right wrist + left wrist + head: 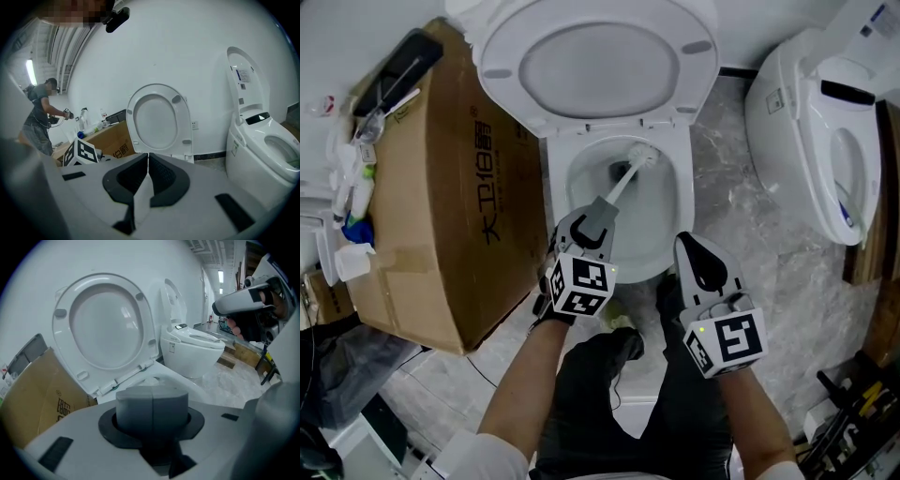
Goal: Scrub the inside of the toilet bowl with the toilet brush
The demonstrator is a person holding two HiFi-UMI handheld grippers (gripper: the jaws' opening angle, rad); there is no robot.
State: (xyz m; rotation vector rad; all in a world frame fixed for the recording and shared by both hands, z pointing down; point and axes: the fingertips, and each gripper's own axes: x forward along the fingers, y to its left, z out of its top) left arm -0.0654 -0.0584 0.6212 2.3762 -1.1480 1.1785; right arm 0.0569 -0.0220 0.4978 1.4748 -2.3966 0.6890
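While the lid (595, 61) stands open at 12 o'clock, my left gripper (589, 228) is clenched on the grey handle (152, 408) of the toilet brush (622, 185), with a jaw on each side of the handle. From the gripper the shaft runs toward 1 o'clock. The white brush head (643, 153) sits inside the toilet bowl (661, 220), at the back of the bowl near the drain.

My right gripper (689, 251) holds nothing, and its jaws are closed pad against pad. It hangs at 5 o'clock of the bowl, over the front rim, near the left gripper.

A cardboard box (441, 187) stands at 9 o'clock, just beside the bowl. A second toilet (811, 131), lid up, stands at 3 o'clock, apart from the first, on the marbled floor (722, 169).
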